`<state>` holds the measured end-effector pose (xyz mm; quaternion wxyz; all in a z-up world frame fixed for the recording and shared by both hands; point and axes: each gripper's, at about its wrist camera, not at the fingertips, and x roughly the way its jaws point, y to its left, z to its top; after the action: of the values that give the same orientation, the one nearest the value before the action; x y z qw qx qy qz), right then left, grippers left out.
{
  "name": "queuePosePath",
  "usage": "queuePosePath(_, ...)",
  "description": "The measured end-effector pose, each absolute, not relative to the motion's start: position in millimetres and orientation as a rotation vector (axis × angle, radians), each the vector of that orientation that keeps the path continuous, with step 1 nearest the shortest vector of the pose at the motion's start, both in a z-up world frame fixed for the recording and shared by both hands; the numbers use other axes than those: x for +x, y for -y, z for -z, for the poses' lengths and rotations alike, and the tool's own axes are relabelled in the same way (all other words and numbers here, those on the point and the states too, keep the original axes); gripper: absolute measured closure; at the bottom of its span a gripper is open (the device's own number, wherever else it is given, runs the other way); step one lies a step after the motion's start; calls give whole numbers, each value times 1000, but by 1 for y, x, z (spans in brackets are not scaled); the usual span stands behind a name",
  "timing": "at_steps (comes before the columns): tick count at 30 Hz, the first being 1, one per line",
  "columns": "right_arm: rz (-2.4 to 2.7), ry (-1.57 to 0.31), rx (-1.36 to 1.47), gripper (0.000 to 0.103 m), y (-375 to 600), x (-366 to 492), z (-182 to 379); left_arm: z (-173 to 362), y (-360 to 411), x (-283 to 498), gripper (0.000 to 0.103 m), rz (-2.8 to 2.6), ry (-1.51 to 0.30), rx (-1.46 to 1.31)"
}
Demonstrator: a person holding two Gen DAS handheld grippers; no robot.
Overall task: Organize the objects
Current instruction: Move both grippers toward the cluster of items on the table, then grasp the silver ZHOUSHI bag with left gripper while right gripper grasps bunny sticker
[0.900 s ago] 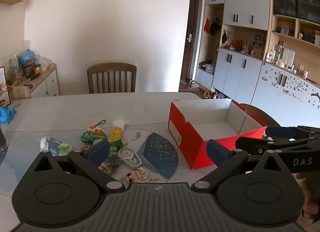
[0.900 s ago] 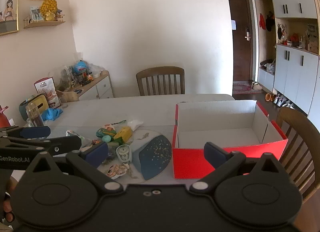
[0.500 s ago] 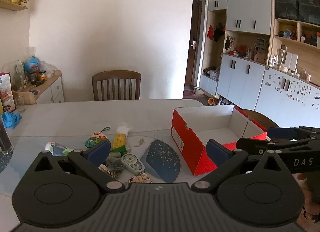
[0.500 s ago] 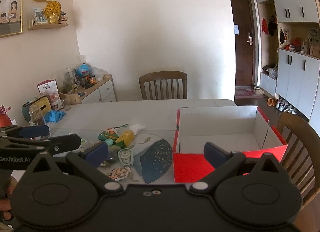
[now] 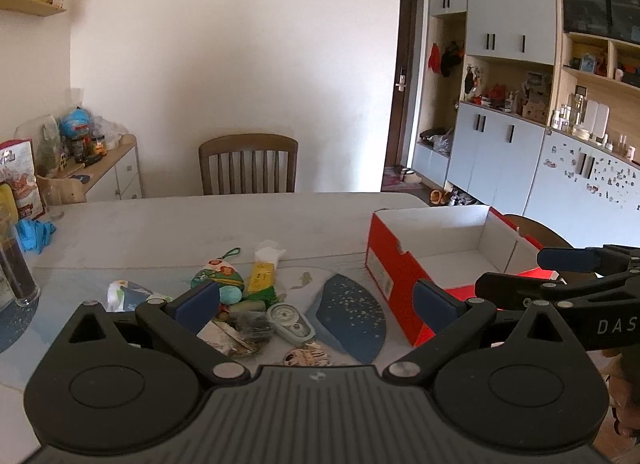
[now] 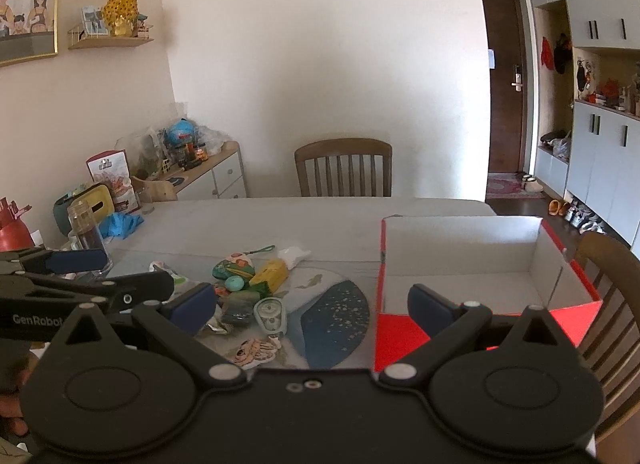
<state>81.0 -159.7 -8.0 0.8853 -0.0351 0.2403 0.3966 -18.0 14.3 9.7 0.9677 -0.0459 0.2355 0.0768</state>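
The left tool (image 5: 316, 298) hovers with its jaws spread wide and empty, the heap of small objects (image 5: 240, 300) lying on the counter (image 5: 180, 223) just ahead of its left finger, while the right tool (image 6: 310, 302) is likewise released and empty, the red box (image 6: 480, 264) ahead of its right finger. Because the trinkets lie touching and overlapping, a wide-open tool closing on them could pinch two at once or scatter neighbours. The flat correction tape (image 5: 290, 322) could slip out, and either tool swinging rightward could knock the light box.
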Motion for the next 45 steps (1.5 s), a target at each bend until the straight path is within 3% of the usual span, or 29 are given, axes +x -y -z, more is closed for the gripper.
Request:
queuePosePath(17, -805, -641, -136, 1, 68, 98, 40, 34, -110, 20, 0, -198, -609, -126)
queuePosePath(34, -713, -955, -170, 3, 10, 138, 113, 123, -137, 68, 0, -43, -722, 212)
queuePosePath(42, -719, -1054, -188, 14, -12, 148, 135, 138, -141, 85, 5, 14, -731, 249)
queuePosePath(45, -713, -1085, -180, 18, -15, 152, 142, 144, -140, 88, 14, 26, -748, 245)
